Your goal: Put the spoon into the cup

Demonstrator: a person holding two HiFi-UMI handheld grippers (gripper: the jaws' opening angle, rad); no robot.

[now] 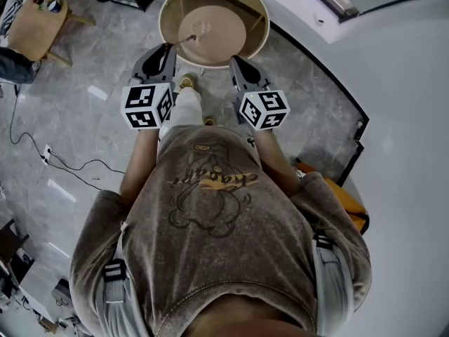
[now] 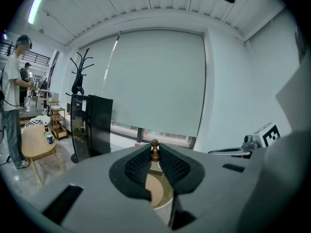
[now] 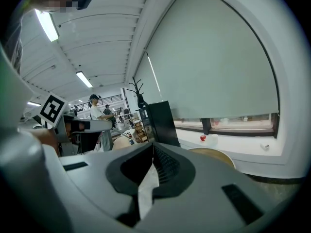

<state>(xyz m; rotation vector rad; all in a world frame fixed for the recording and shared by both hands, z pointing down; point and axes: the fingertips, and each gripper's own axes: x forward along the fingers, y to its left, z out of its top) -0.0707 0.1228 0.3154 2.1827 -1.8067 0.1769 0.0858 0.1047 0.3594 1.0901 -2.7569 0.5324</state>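
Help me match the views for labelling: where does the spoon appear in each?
Head view: spoon at left gripper's tip, over the round table, top centre.
Left gripper view: beaded handle end pinched between jaws, centre.
Right gripper view: absent.
Shared landmark: round table.

there are two grippers, one left gripper (image 1: 170, 45) and one right gripper (image 1: 233, 60), two marker cubes (image 1: 149, 105), one spoon (image 2: 154, 154), one round table (image 1: 231, 20), one small wooden side table (image 1: 31, 23), one coat rack (image 2: 79, 74), one black cabinet (image 2: 92, 125) and two people (image 2: 13, 96) in the background.
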